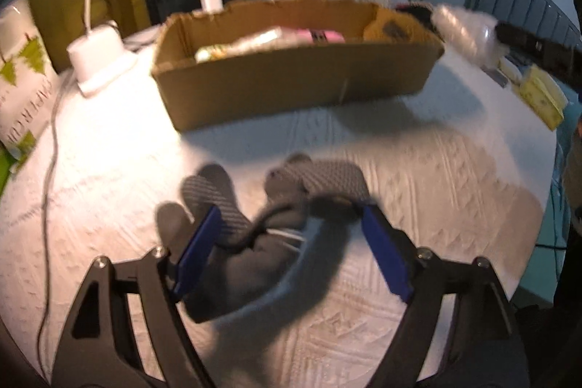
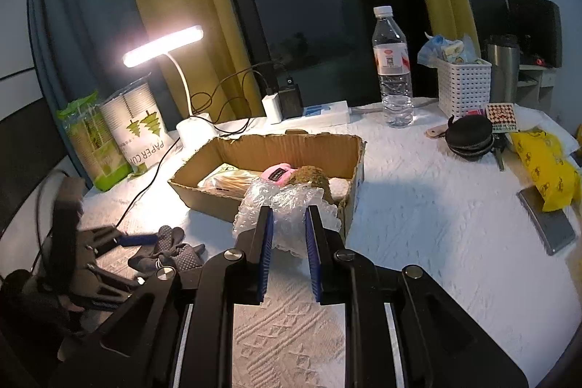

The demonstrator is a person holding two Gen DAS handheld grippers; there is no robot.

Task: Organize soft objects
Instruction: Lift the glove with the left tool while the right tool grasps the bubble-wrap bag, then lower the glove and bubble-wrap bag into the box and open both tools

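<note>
A grey knit glove (image 1: 262, 210) lies crumpled on the white tablecloth between the spread fingers of my left gripper (image 1: 291, 217), which is open around it; it also shows in the right wrist view (image 2: 171, 248). My right gripper (image 2: 288, 217) is shut on a wad of clear bubble wrap (image 2: 283, 206), held just in front of the cardboard box (image 2: 276, 148). The wrap also shows in the left wrist view (image 1: 462, 28). The box (image 1: 291, 82) holds a pink soft item (image 2: 278, 174), a brownish soft item (image 2: 311, 178) and a packet.
A lit desk lamp (image 2: 163, 46) with its white base (image 1: 98, 57), paper cup packs (image 2: 120, 133), a water bottle (image 2: 393, 68), a white basket (image 2: 463, 86), a black pouch (image 2: 471, 133), a yellow bag (image 2: 545, 166) and a phone (image 2: 549, 224) ring the table.
</note>
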